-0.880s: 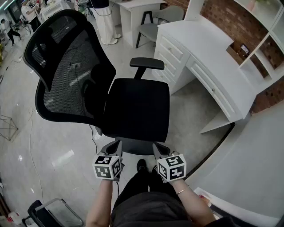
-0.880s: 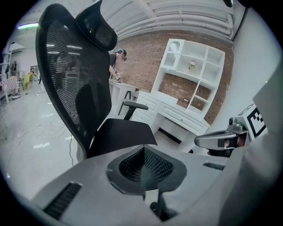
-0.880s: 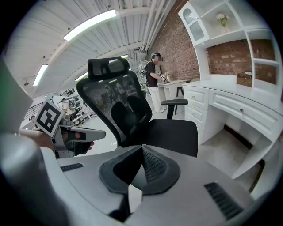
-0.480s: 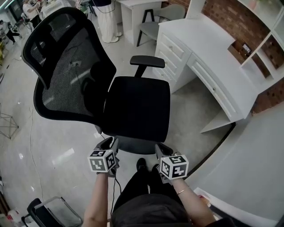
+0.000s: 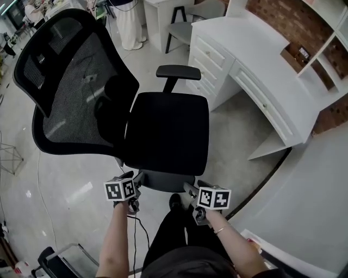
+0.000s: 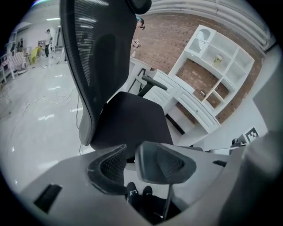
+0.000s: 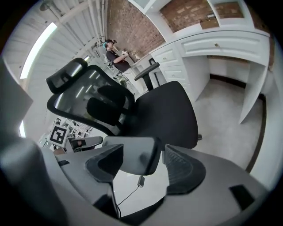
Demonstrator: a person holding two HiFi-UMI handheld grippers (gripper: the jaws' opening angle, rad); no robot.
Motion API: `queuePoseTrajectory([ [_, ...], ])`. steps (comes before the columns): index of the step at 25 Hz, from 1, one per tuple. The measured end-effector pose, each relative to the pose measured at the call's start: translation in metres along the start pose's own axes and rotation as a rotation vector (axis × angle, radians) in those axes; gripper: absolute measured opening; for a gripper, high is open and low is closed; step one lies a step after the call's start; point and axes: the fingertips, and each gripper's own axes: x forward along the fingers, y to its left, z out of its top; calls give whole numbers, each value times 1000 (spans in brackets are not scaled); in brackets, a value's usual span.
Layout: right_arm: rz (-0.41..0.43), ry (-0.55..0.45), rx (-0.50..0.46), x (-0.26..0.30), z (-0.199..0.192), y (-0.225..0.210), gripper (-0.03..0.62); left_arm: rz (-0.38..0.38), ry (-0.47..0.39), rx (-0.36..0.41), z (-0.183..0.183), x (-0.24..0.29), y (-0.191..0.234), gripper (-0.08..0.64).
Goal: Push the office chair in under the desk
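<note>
The black mesh office chair (image 5: 168, 130) stands on the floor left of the white desk (image 5: 261, 54), its seat side-on to the desk's knee gap. Its grey near armrest (image 5: 163, 180) lies just in front of me. My left gripper (image 5: 135, 178) is at that armrest's back end, jaws partly apart, with my shoes showing through the gap in the left gripper view (image 6: 131, 161). My right gripper (image 5: 191, 191) stands open around the armrest's front end (image 7: 132, 154), with a slit of floor between the pad and the right jaw. The chair (image 7: 163, 110) fills both gripper views.
A grey chair (image 5: 187, 32) and a small white table (image 5: 160, 11) stand behind the desk. Brick-backed white shelves (image 5: 321, 49) rise over it. A cable (image 5: 136, 228) trails by my feet, and a dark cart (image 5: 60, 260) sits at bottom left. People (image 7: 117, 55) stand far off.
The chair's backrest has swung left and nearer. My left gripper has shifted left along the armrest. The right gripper stays at the armrest's front end.
</note>
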Motion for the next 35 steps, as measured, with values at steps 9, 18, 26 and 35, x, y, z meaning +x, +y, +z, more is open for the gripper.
queuePoseTrajectory([
  [9, -14, 66, -29, 19, -7, -9, 268, -115, 101, 6, -8, 15, -16, 184],
  [18, -65, 62, -85, 11, 8, -38, 268, -136, 143, 67, -27, 22, -47, 184],
  [26, -152, -3, -94, -3, 47, -73, 265, -172, 154, 86, -31, 39, -86, 184],
  [35, -204, -16, -130, -9, 80, -101, 265, -162, 149, 86, -33, 55, -117, 184],
])
